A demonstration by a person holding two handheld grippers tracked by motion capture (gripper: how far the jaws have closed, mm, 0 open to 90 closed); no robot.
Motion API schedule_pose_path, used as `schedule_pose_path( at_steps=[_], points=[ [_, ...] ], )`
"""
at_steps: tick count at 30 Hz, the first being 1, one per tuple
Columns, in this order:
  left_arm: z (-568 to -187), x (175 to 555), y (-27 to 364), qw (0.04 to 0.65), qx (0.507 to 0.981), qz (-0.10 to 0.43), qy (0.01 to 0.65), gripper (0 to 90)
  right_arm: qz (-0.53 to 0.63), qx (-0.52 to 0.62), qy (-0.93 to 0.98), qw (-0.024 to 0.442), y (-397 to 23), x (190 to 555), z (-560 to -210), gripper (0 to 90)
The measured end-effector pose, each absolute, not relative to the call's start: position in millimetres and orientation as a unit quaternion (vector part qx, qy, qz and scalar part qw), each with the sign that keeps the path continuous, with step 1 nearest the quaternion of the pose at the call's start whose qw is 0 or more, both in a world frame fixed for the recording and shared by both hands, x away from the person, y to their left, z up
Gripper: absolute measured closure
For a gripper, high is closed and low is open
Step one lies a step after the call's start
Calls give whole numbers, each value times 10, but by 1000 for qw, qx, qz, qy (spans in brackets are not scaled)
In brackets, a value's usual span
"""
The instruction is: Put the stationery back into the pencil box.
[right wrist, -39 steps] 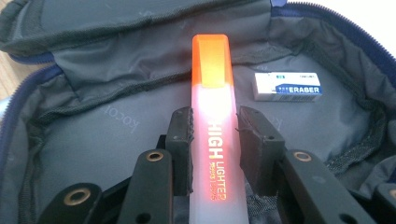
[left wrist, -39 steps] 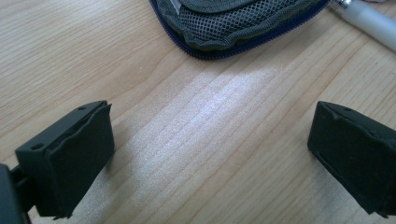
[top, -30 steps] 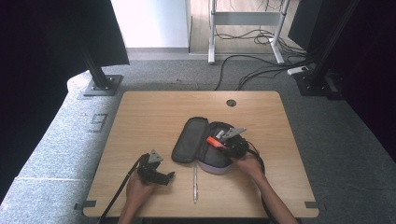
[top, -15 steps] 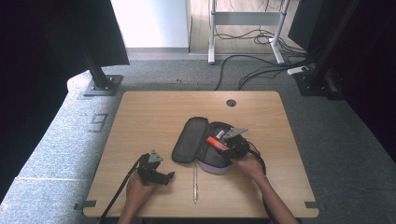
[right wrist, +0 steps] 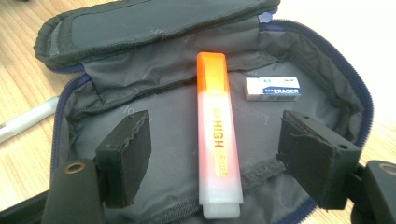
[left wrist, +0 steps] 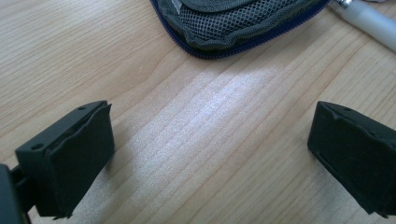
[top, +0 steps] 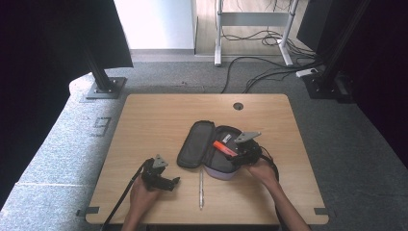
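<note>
The orange highlighter point(right wrist: 217, 135) lies inside the open pencil case point(right wrist: 308, 60), directly between the right gripper point(right wrist: 215, 158) jaws, which have just been opening and now stand clear of it on both sides, its long axis running straight away from the gripper. One white eraser point(right wrist: 272, 88) sits just beside the cap end. One white pen point(top: 201, 187) lies on the table point(top: 159, 115), between the hands, so it looks like next up. The left gripper point(left wrist: 210, 154) rests open and empty over bare wood.

two black hand-held grippers point(top: 160, 177) point(top: 244, 153), each with square padded jaws, grey three-cornered top plate, trailing black cable
</note>
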State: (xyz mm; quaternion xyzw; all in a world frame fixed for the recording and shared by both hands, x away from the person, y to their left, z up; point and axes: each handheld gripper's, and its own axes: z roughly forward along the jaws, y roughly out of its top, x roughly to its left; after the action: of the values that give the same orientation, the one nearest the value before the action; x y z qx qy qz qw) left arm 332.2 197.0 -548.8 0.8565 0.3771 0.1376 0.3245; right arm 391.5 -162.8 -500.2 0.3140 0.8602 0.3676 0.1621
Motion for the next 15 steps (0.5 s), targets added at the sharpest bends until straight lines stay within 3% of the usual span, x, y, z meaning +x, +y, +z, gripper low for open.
schedule_pose_path(
  at_steps=[15],
  points=[
    [-5488, 3322, 1970, 324, 857, 137, 377, 3, 372, 322, 851, 183, -1840, 3786, -4838, 126]
  ],
)
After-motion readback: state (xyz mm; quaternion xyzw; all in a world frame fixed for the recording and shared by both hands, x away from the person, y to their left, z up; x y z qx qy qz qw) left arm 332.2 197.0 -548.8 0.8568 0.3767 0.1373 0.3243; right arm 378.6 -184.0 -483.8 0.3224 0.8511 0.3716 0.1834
